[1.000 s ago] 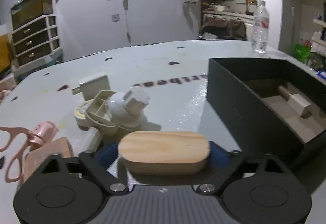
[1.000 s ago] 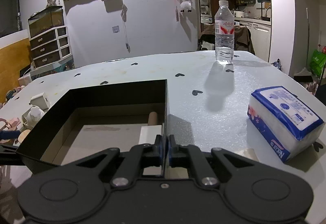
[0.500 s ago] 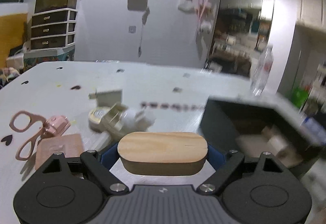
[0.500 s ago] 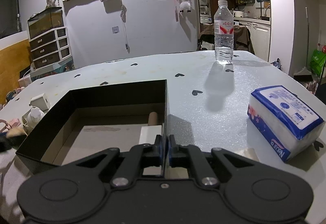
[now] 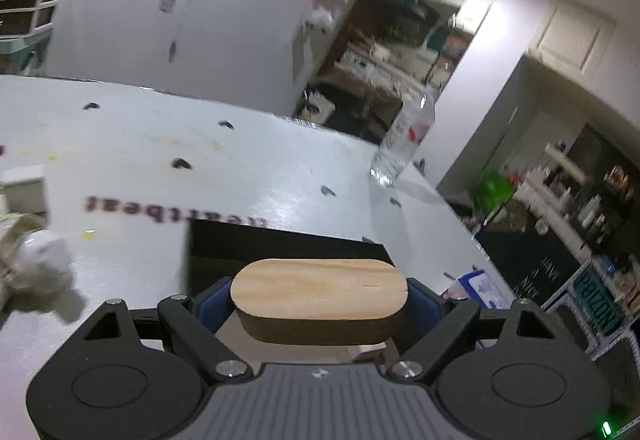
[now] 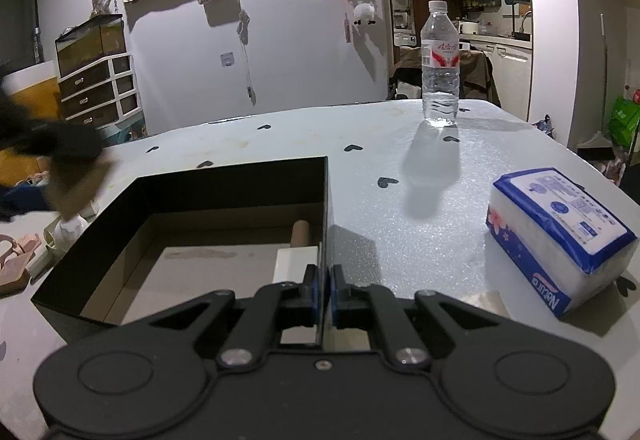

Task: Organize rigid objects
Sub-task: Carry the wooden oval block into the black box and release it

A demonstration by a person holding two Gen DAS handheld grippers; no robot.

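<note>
Left wrist view shows your left gripper (image 5: pixel 319 298) clamped on the wooden block (image 5: pixel 319 290), now lifted off the table (image 5: pixel 120 144) to the black box (image 6: pixel 224 184), ready to drop in. Your right gripper (image 6: pixel 323 290) pinches that box's right wall.

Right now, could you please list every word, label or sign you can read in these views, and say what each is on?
"Netura": on the tissue pack, along its blue side edge.
"PRIZON": on a green sign at the right of the left wrist view.
Table print: upside down and blurred, unreadable.
Bottle label: red, characters too small to read.
Tissue pack's top print: too small to read.
</note>
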